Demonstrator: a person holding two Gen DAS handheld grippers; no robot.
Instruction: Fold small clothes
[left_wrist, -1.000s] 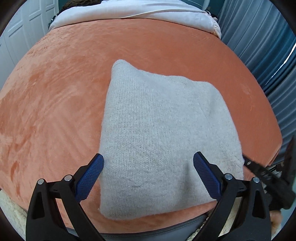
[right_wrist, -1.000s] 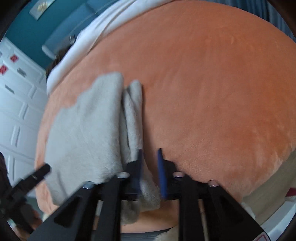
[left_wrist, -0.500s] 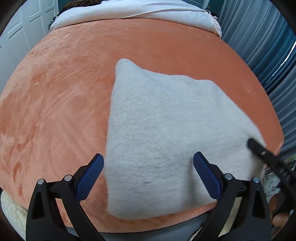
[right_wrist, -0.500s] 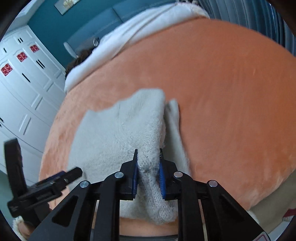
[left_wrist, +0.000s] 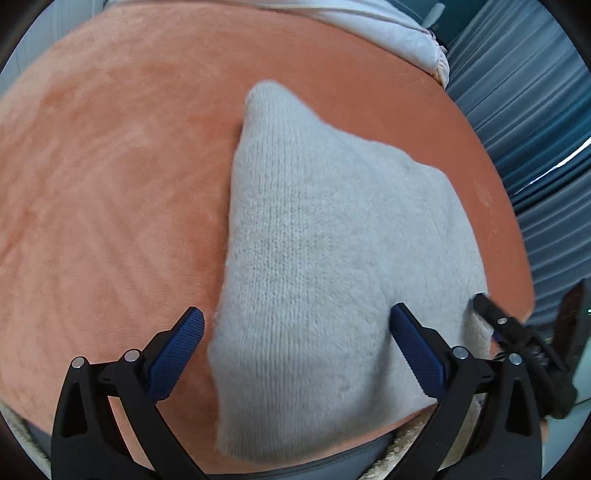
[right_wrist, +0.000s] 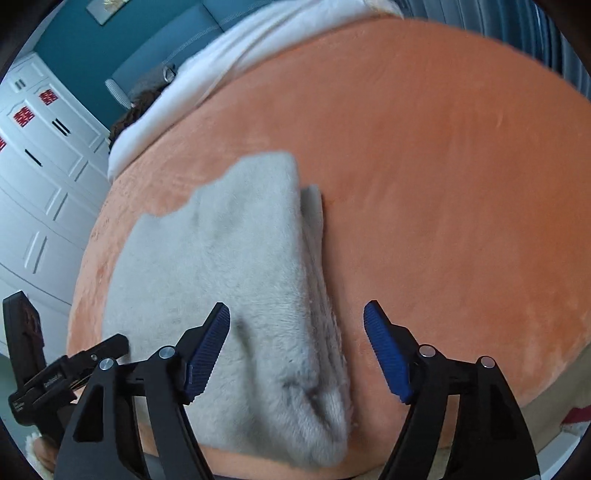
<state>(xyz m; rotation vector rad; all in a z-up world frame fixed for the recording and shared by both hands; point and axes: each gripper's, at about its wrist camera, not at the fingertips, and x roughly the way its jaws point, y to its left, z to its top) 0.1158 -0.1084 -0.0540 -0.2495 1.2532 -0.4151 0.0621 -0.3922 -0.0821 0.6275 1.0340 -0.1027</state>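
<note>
My right gripper (right_wrist: 297, 350) had just sprung its jaws apart, letting go of the sweater (right_wrist: 236, 280); the thick folded edge lay between my blue pads (right_wrist: 207, 350), untouched by either. The sweater rested folded on the orange blanket (right_wrist: 443, 184), its long fold running from six o'clock up toward twelve in my right view. My left gripper (left_wrist: 295, 347) hung spread wide over the same sweater (left_wrist: 332, 240), clutching nothing, one pad above the knit, the other above bare blanket at eight o'clock. At four o'clock in that view, the right gripper's black tip sat at the sweater's near corner. A white sheet (left_wrist: 388, 29) lay at one o'clock.
</note>
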